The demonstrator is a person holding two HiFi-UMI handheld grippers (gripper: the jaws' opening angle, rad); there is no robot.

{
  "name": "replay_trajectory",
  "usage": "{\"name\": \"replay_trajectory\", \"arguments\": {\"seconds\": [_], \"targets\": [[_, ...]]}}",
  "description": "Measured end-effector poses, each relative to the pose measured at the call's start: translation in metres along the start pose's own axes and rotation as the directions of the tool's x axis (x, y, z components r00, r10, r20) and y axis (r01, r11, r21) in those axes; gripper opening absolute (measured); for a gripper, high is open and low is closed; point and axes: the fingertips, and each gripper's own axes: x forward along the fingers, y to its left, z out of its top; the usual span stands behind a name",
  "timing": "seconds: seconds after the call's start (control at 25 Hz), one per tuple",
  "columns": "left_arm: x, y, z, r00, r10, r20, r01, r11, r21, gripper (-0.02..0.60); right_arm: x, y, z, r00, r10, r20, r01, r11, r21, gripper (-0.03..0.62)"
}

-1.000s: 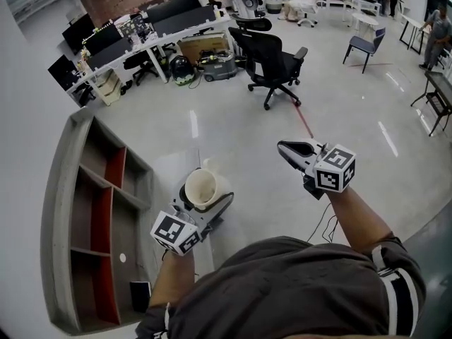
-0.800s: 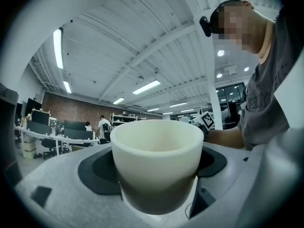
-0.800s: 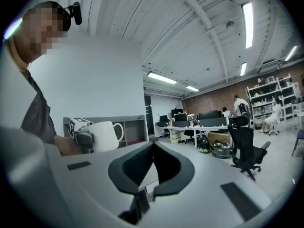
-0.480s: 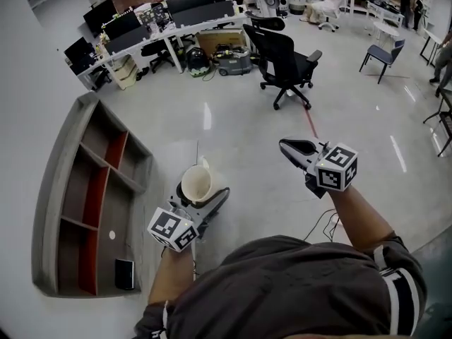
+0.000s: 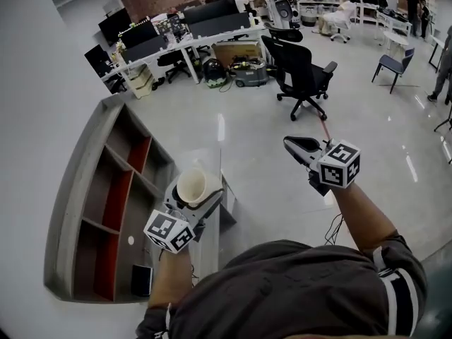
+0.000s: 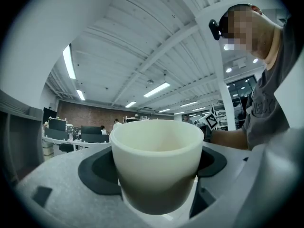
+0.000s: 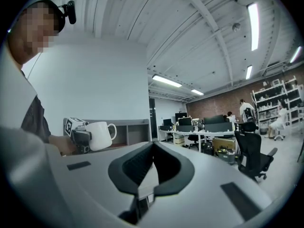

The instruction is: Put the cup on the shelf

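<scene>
My left gripper point(image 5: 194, 191) is shut on a cream-white cup point(image 5: 191, 186) with a handle, held upright at chest height. In the left gripper view the cup point(image 6: 156, 163) fills the space between the dark pads point(image 6: 97, 172). The right gripper view shows the same cup point(image 7: 99, 135) from the side, handle pointing away from the person. A grey shelf point(image 5: 106, 196) with red back panels stands against the white wall at the left, just left of the cup. My right gripper point(image 5: 300, 147) is shut and empty, held out to the right.
A black office chair point(image 5: 304, 69) stands ahead on the glossy floor. Desks with monitors point(image 5: 176, 34) run along the back. A small dark box point(image 5: 140, 280) sits in the shelf's nearest compartment. People stand at the far right.
The shelf has come closer and now sits right beside the cup, as the person has moved toward it. Both grippers keep the same pose.
</scene>
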Motion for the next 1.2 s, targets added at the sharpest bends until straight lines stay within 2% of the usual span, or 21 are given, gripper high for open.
{"name": "replay_trajectory", "arguments": {"seconds": [0.2,0.32,0.52,0.64,0.76,0.88,1.04,1.2], "targets": [[-0.041,0.044,0.02,0.995,0.095,0.008,-0.095,0.995,-0.005,0.411,0.056,0.024,0.029,0.998,0.055,0.012,-0.054,0.997,-0.055,-0.008],[-0.068,0.069,0.033,0.984,0.176,0.007,-0.176,0.984,0.011,0.411,0.093,0.04,0.044,0.993,0.115,0.006,-0.114,0.99,-0.087,-0.008],[-0.118,0.103,0.056,0.948,0.319,0.0,-0.318,0.946,0.064,0.411,0.153,0.076,0.068,0.972,0.237,0.009,-0.234,0.964,-0.129,-0.008],[-0.155,0.118,0.068,0.912,0.41,-0.008,-0.407,0.909,0.094,0.412,0.19,0.107,0.076,0.945,0.326,0.006,-0.322,0.937,-0.137,-0.008],[-0.198,0.128,0.078,0.861,0.508,-0.027,-0.502,0.857,0.112,0.412,0.222,0.144,0.082,0.91,0.414,-0.002,-0.41,0.901,-0.141,-0.008],[-0.251,0.14,0.085,0.79,0.611,-0.05,-0.602,0.788,0.125,0.413,0.257,0.189,0.083,0.865,0.502,-0.01,-0.498,0.855,-0.146,-0.008],[-0.326,0.127,0.102,0.657,0.749,-0.08,-0.735,0.661,0.15,0.413,0.28,0.26,0.089,0.78,0.625,-0.028,-0.621,0.768,-0.158,-0.009],[-0.391,0.114,0.122,0.528,0.844,-0.097,-0.825,0.536,0.178,0.413,0.295,0.321,0.092,0.705,0.709,-0.033,-0.704,0.693,-0.156,-0.008]]}}
